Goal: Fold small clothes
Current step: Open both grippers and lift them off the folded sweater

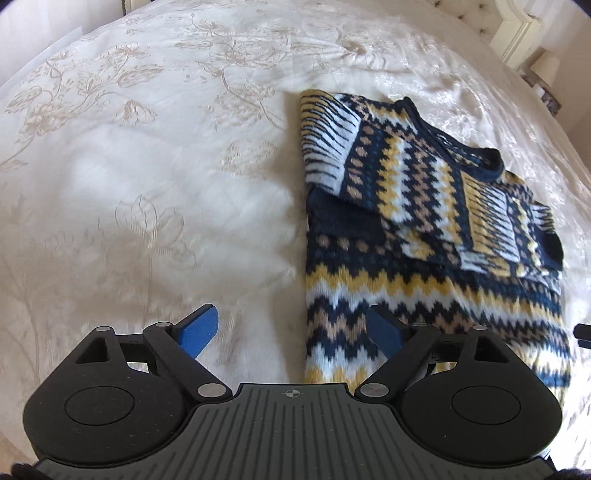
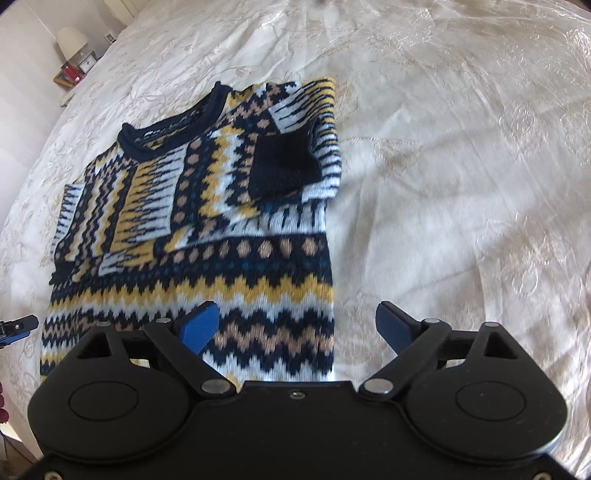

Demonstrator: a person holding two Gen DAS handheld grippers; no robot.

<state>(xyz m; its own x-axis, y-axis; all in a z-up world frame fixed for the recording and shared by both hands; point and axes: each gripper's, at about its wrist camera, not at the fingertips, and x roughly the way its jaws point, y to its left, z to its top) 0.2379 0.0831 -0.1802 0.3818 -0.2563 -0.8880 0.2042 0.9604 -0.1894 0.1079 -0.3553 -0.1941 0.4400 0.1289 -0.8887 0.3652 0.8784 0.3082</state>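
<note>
- A small knitted sweater (image 1: 424, 236) lies flat on a bed, patterned in bands of navy, mustard yellow, white and tan zigzags and dots.
- Its long axis runs from the hem, nearest the two hand-held grippers, to the navy collar (image 2: 173, 129) at the far end, so the neck points away from the person holding the tools.
- Both sleeves are folded inward across the chest, overlapping each other; one dark navy cuff (image 2: 284, 166) rests on the upper body near the right-hand edge.
- The lower half of the sweater is still laid out full length, with the hem reaching down towards the grippers.
- The left gripper (image 1: 295, 328) hangs above the sweater's left edge with its blue pads spread wide, one over bare bedspread and one over the knit; nothing is between them.
- The right gripper (image 2: 297, 326) hangs above the sweater's right edge, likewise spread wide and holding nothing, one pad over the knit and one over the bedspread.
- The surface is a cream bedspread (image 1: 147, 166) with a pale beige floral pattern, slightly rumpled.
- A cream padded headboard (image 1: 513, 26) shows at the far corner in the left wrist view.
- Beside the bed stands a small lamp (image 2: 72, 40) with a pale shade, next to a little clock (image 2: 86, 65) and some reddish items too small to make out.
</note>
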